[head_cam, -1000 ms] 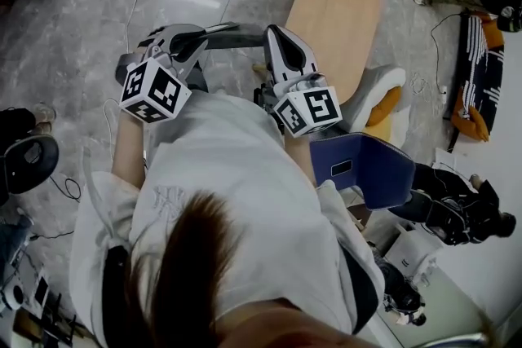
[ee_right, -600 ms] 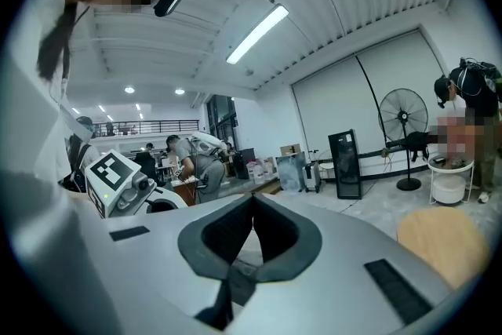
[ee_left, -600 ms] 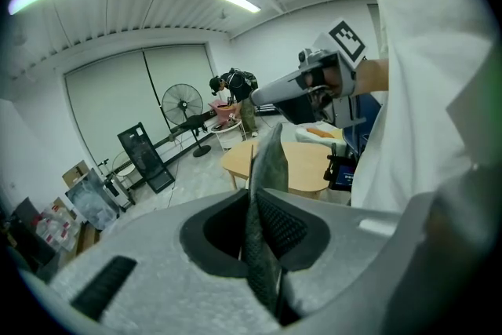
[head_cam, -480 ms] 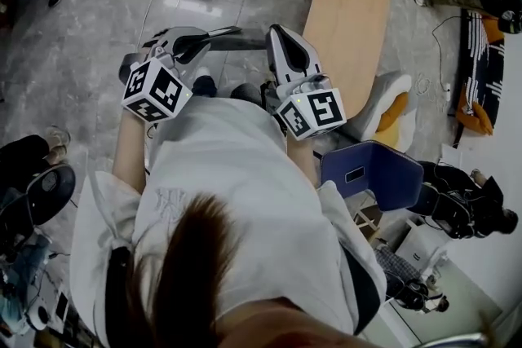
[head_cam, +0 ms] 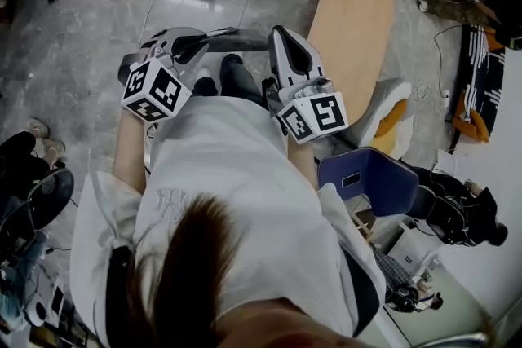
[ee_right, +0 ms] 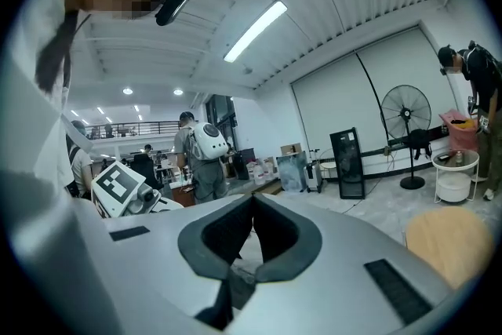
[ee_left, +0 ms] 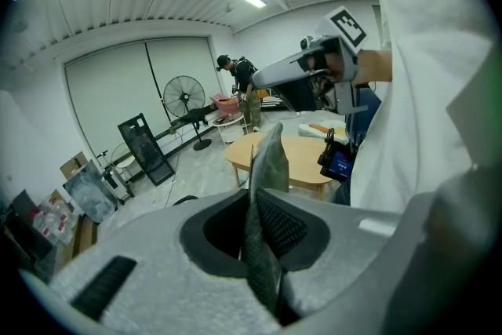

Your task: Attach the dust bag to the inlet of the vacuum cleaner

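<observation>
The left claw (ee_left: 252, 200) pinches a fold of the grey dust bag (ee_left: 269, 161), judged light and limp and best held near its opening; the right claw (ee_right: 250, 202) is closed and empty.

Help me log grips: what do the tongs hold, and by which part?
Left tongs pinch a thin grey sheet, probably the dust bag, by its edge. Right tongs are shut with nothing visible between them.
</observation>
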`<state>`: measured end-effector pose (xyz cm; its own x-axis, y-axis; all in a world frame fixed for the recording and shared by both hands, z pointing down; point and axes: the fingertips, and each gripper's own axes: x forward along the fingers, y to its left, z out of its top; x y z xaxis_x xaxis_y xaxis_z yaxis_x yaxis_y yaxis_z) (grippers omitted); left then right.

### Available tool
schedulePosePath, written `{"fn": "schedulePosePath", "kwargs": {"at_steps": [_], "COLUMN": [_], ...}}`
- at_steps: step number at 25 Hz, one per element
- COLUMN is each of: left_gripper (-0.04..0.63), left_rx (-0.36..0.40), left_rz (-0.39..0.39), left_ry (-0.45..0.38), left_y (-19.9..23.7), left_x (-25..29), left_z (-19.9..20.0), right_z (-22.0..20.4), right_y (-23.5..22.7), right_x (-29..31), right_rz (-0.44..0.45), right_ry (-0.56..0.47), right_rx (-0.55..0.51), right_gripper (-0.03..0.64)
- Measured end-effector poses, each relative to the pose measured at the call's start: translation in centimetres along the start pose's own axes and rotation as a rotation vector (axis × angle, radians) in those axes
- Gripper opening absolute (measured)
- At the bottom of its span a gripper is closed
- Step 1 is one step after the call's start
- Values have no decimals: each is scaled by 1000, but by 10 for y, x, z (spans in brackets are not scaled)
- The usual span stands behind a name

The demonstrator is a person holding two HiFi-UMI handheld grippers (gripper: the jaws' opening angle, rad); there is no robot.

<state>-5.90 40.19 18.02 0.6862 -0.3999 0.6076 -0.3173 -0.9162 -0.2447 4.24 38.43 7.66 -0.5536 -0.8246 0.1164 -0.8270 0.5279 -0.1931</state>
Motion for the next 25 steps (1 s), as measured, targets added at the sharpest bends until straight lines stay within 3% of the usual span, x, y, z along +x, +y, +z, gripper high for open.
{"fn": "schedulePosePath", "kwargs": {"at_steps": [6, 14, 25], "left_gripper": [43, 43, 41], "left_rx": [-10, -29, -69], "left_rz": [4, 2, 86], "left_ry": [37, 64, 77], "left_y": [24, 79, 148], "left_x": [21, 76, 121], "left_z": [-4, 8, 24], "right_z": [-4, 14, 26], "right_y": [-25, -100, -169], "right_x": [33, 91, 138], "right_rz": [35, 46, 82], "right_ry": [19, 41, 69], "right_rx": [16, -5, -1], "right_gripper": [3, 3, 3]}}
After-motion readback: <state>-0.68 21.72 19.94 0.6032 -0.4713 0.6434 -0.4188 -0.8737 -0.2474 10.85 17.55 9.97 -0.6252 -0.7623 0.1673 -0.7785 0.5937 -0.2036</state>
